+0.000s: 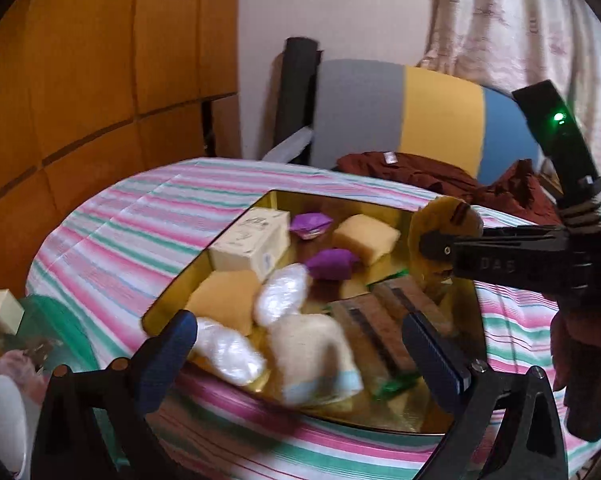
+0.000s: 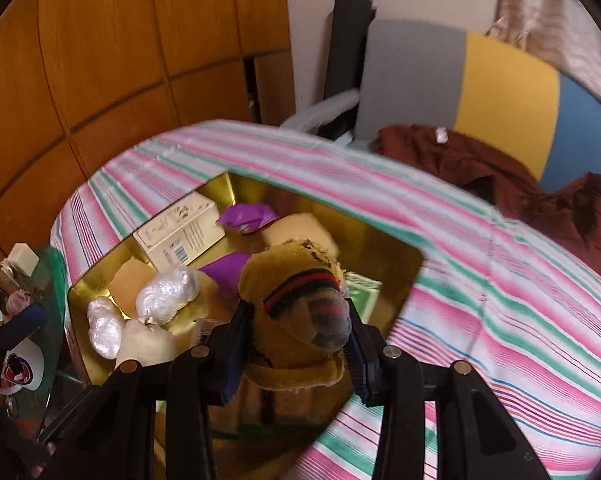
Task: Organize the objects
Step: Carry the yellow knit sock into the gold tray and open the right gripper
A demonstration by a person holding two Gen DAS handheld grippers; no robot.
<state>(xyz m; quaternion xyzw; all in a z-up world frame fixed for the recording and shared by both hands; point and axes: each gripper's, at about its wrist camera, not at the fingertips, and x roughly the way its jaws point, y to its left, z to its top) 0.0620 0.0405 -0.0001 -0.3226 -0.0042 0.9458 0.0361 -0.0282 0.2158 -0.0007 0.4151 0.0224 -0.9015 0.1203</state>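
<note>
My right tool [image 2: 298,344] grips a mustard striped sock [image 2: 296,300] above the gold tray [image 2: 404,276]; my left tool [image 1: 300,356] hangs wide over its near edge.

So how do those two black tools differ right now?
The right tool is clamped on a mustard striped sock, held above the gold tray; the left tool stands open and empty. The right tool's fingers sit close together; the left tool's are spread wide. Both have blue pads.

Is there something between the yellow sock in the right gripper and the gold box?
Nothing visible. The right gripper holds the yellow sock above the open gold box, which has no lid on it.
</note>
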